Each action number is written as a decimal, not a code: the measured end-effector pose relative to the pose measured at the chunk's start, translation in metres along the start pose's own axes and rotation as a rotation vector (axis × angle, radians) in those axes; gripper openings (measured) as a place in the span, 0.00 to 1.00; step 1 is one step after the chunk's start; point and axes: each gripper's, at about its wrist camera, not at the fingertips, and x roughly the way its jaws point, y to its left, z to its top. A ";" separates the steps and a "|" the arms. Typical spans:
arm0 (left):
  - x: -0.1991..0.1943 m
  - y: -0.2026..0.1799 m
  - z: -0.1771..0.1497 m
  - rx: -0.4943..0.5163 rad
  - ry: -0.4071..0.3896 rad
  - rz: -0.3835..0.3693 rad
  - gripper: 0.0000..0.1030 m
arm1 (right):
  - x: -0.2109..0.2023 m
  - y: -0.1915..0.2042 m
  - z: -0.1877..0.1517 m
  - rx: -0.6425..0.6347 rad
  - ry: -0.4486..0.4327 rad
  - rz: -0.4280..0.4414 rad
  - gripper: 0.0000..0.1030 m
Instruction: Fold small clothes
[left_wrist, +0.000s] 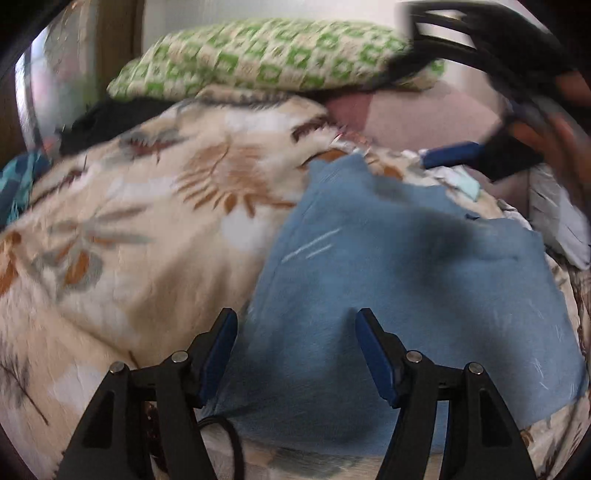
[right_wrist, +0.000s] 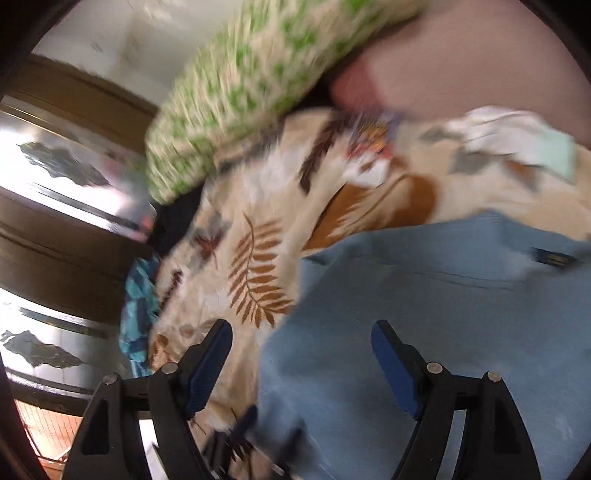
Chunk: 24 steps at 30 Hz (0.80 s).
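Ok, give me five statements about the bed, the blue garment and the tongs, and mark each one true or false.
1. Both tongs are open with nothing clamped. True: left tongs and right tongs hold nothing.
2. The blue garment lies on a leaf-patterned blanket. True.
3. The pillow is plain red. False: it has a green and cream pattern.
4. The blue garment hangs in the air from the left tongs. False: it lies on the blanket, ungripped.
5. A small pale cloth lies on the bed beyond the blue garment. True.
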 end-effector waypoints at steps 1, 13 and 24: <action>0.004 0.004 -0.002 -0.021 0.014 0.001 0.65 | 0.022 0.008 0.009 0.007 0.045 -0.036 0.78; 0.008 0.006 -0.006 -0.058 0.084 -0.018 0.66 | 0.036 0.068 0.006 -0.118 -0.200 -0.358 0.02; 0.012 0.005 -0.002 -0.056 0.078 0.005 0.70 | 0.032 -0.011 -0.018 0.081 -0.274 -0.020 0.03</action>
